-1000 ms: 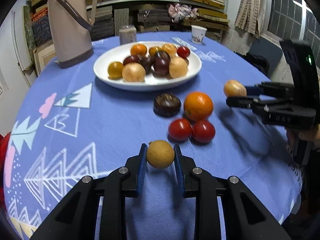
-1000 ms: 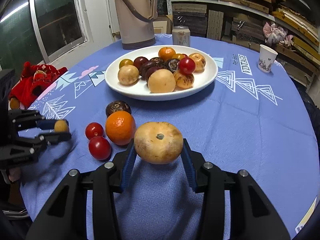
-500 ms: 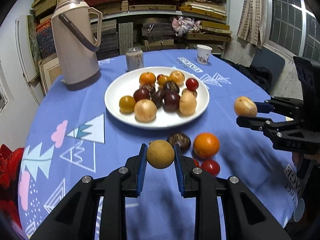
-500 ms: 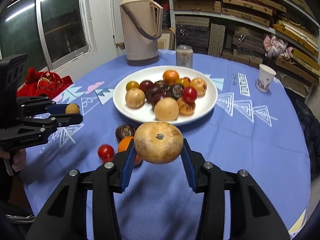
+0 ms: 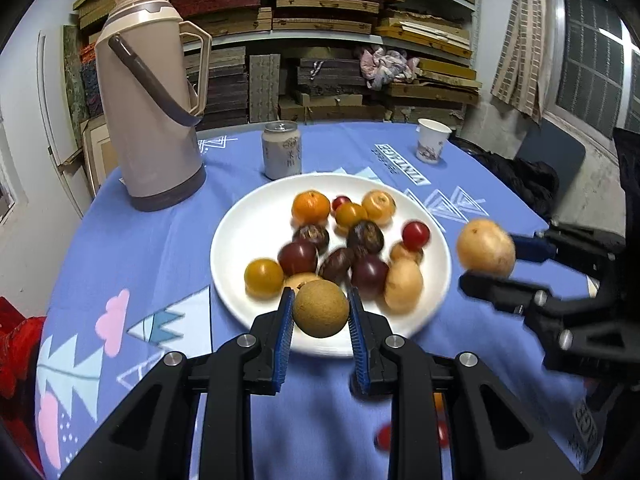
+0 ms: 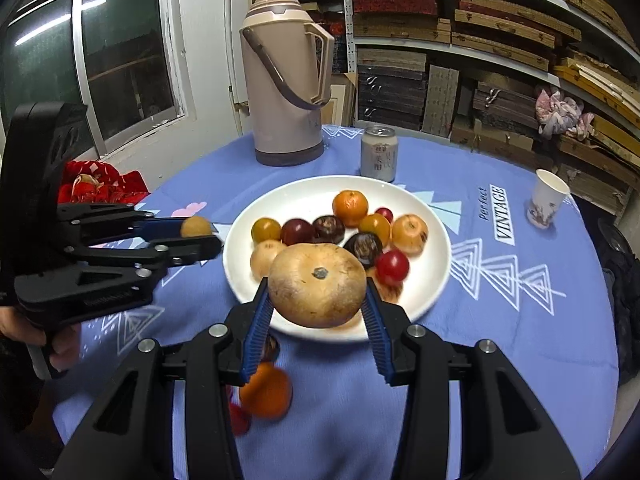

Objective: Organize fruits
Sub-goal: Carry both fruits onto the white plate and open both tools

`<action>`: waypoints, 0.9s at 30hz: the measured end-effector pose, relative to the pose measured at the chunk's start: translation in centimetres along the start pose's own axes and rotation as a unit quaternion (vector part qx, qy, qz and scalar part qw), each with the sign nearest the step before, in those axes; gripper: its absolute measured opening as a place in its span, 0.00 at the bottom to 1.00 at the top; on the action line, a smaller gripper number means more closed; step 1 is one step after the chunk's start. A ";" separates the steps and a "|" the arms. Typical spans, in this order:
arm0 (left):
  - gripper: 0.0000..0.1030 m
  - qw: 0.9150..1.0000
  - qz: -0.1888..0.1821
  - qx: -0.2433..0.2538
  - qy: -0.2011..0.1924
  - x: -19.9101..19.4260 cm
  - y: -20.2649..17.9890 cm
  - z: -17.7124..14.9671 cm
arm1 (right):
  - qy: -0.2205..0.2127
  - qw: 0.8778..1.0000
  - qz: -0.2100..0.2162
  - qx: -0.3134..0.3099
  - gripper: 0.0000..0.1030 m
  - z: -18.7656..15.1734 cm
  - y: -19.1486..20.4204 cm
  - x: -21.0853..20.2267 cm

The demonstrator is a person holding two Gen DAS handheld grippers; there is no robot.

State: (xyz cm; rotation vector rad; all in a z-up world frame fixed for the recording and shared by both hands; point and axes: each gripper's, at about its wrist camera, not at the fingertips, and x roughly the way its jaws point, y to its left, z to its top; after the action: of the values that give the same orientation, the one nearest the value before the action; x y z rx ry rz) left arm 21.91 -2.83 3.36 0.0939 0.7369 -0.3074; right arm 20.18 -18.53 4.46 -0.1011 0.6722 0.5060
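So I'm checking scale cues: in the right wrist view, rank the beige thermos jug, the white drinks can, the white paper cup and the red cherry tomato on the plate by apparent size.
1. Beige thermos jug
2. White drinks can
3. White paper cup, close to the can, so that order is unsure
4. Red cherry tomato on the plate, nearer the camera yet smallest

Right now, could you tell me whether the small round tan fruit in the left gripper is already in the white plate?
Not yet: the small round tan fruit is clamped between the left gripper pads, above the white plate rim.
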 end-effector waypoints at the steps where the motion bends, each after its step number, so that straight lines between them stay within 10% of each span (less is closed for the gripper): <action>1: 0.26 1.000 0.004 -0.006 0.001 0.8 0.2 0.5 | 0.002 1.000 -0.002 0.000 0.42 0.4 -0.1 0.7; 23: 0.26 0.997 0.012 -0.078 0.014 6.4 3.8 2.7 | 0.050 0.998 -0.019 0.035 0.43 2.9 -2.7 10.3; 27: 0.65 0.996 0.040 -0.073 -0.018 6.1 3.9 2.5 | 0.038 0.998 -0.018 0.044 0.46 2.7 -2.7 9.6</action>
State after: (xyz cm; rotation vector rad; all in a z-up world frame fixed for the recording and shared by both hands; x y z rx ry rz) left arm 28.97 -1.08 1.06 -0.0193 0.7164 -0.1776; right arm 29.44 -16.19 0.46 -0.0498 0.7643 0.4382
